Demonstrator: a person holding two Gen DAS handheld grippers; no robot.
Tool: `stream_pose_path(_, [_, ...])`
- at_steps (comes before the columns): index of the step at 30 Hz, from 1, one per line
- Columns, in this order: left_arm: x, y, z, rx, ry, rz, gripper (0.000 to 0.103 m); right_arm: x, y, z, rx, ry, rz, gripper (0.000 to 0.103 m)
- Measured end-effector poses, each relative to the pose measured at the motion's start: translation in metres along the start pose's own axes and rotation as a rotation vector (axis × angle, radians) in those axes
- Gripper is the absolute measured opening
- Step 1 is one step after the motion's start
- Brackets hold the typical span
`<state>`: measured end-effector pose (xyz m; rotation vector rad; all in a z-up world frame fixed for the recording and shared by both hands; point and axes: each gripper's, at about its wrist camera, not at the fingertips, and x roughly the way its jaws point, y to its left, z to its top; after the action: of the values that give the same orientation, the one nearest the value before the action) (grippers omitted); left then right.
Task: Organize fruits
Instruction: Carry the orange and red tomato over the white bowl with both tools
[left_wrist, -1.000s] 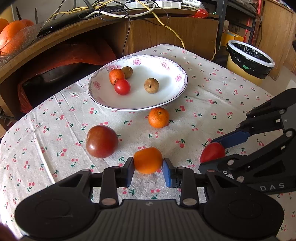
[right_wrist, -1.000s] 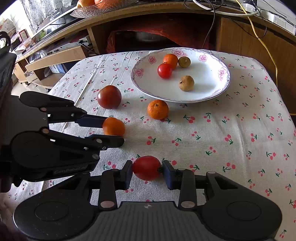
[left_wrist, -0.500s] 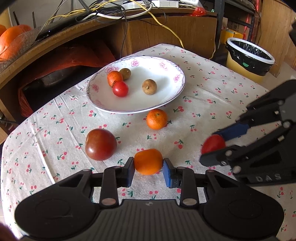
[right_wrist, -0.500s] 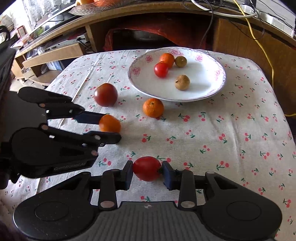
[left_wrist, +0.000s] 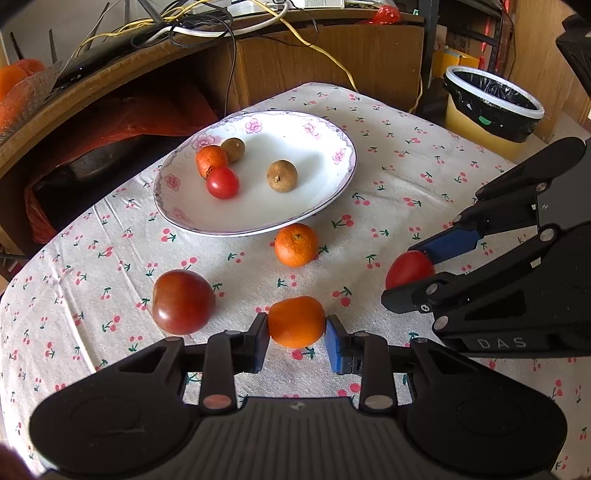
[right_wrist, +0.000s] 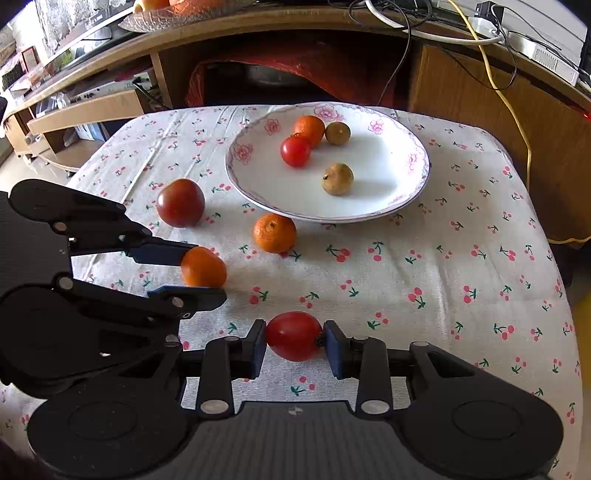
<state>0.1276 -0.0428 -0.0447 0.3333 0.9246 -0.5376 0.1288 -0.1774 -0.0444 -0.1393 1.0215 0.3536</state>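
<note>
My left gripper (left_wrist: 296, 341) is shut on an orange fruit (left_wrist: 296, 322), held above the cloth; it also shows in the right wrist view (right_wrist: 203, 266). My right gripper (right_wrist: 294, 345) is shut on a red tomato (right_wrist: 294, 335), seen also in the left wrist view (left_wrist: 408, 268). A white flowered plate (left_wrist: 317, 199) (right_wrist: 391, 206) holds a small orange, a red tomato and two brown fruits. A mandarin (left_wrist: 296, 244) (right_wrist: 274, 232) lies just before the plate. A large dark red tomato (left_wrist: 183, 302) (right_wrist: 180, 202) lies on the cloth to the left.
The table has a cherry-print cloth (right_wrist: 443, 277). A wooden desk with cables (left_wrist: 314, 48) stands right behind it. A yellow bin with a black liner (left_wrist: 491, 103) stands off the table's far right. A tray of oranges (left_wrist: 22, 88) sits on the desk at left.
Both grippers have risen and drawn back slightly with their fruits still held; the plate and loose fruits look a little farther off. Nothing on the table has moved.
</note>
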Motion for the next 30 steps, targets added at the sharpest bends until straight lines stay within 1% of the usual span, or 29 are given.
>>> stream_pose_path(14, [-0.008,0.010,0.011,-0.030,-0.037,0.012,0.040,-0.002,0.000,0.011,-0.013,-0.028,-0.017,0.029])
stream_pose_path(30, [-0.010,0.016,0.024,-0.041,-0.071,0.028,0.040,-0.006,-0.006,0.023,0.003,-0.067,-0.028,0.029])
